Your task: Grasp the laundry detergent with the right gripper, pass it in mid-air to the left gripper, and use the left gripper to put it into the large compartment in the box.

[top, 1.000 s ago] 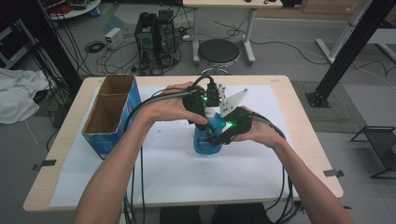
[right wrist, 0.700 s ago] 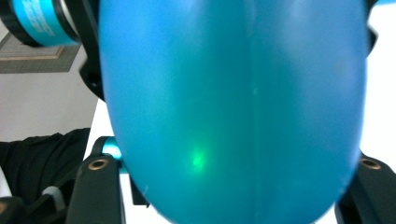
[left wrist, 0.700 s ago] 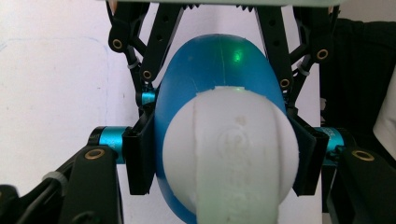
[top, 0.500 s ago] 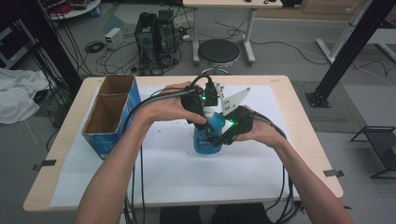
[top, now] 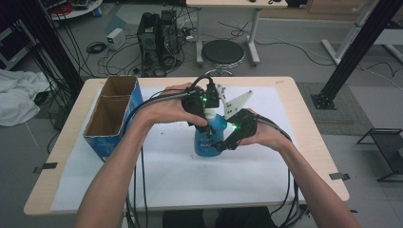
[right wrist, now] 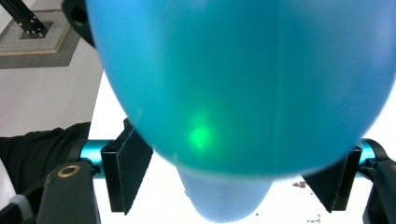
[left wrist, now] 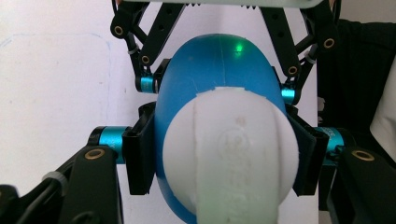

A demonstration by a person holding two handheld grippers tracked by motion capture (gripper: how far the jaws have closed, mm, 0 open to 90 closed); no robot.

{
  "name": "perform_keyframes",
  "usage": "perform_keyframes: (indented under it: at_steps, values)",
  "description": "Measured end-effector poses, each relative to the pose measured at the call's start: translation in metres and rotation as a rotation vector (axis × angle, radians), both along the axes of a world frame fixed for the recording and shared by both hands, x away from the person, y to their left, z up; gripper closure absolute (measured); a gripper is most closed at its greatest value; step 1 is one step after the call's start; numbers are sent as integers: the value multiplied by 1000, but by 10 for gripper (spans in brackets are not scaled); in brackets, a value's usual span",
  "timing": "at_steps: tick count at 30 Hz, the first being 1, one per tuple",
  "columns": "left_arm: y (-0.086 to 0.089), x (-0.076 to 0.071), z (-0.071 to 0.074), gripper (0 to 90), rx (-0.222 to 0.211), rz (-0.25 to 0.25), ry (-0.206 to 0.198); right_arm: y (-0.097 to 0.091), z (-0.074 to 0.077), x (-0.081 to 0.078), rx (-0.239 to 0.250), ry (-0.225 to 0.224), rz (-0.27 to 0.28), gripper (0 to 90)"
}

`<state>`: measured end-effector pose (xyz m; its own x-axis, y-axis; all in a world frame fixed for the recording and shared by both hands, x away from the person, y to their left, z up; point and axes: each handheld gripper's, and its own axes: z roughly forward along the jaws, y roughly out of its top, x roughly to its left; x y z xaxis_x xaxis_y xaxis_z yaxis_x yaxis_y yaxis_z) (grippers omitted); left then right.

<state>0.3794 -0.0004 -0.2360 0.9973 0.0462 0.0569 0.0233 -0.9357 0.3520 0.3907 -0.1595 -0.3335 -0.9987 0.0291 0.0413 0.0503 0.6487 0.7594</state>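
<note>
**K:** Left gripper (left wrist: pixel 224 154) is clamped on the white cap (left wrist: pixel 231 154) of the blue bottle (top: pixel 209 135); we see both pads pressed against its sides. Right gripper (right wrist: pixel 231 175) has just been opening, jaws now spread with the bottle's blue body (right wrist: pixel 238 84) between them, and the left pad looks clear of it.

**M:** Bottle position?

**K:** Upright on the white sheet (top: pixel 190 175), mid-table (top: pixel 313 142). We have the left gripper coming down on its top, the right one at its side, lower down.

**M:** Surroundings?

**K:** Open cardboard box (top: pixel 111 116) with a blue outside stands to the bottle's left, near the table edge, well apart. Black stool (top: pixel 223 52) on the floor beyond the table.
</note>
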Motion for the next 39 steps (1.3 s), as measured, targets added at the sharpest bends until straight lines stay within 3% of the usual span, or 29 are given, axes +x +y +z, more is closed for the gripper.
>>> perform_keyframes:
  at_steps: [6,9,13,14,17,19,23,24,25,27,28,29,30,35,39]
  values:
    - [2,-1,1,380,4,5,2,-2,1,1,-1,-24,6,227]
    - [3,-1,2,381,5,10,-2,-3,3,-1,-5,3,-3,227]
    - [6,-1,5,380,0,22,3,-4,4,-1,-4,-5,-12,226]
    - [7,-1,7,380,-1,26,4,-5,5,-3,-21,18,-30,225]
    - [11,-1,13,380,-3,48,6,-7,6,-3,-8,-5,-38,221]
    - [15,0,18,380,-5,71,-1,-11,9,-5,-30,-23,-53,221]
    - [24,1,31,380,-1,126,-12,-18,14,-10,-70,-12,-92,220]
    - [26,1,35,380,1,141,-17,-19,14,-10,-70,-43,-93,220]
    - [29,1,39,380,5,160,-15,-20,15,-13,-78,-21,-123,220]
    - [34,3,45,380,8,183,-22,-22,17,-15,-100,-37,-143,202]
    - [38,3,50,380,11,203,-28,-23,18,-16,-102,-54,-156,123]
    - [41,3,53,380,-7,231,-26,-24,18,-18,-126,-50,-185,115]
    - [45,4,58,380,8,235,-32,-25,19,-18,-143,-85,-197,114]
    - [63,5,78,380,-4,320,-38,-29,17,-20,-188,-134,-218,115]
    - [82,8,94,380,-10,396,-44,-35,15,-20,-243,-126,-260,114]
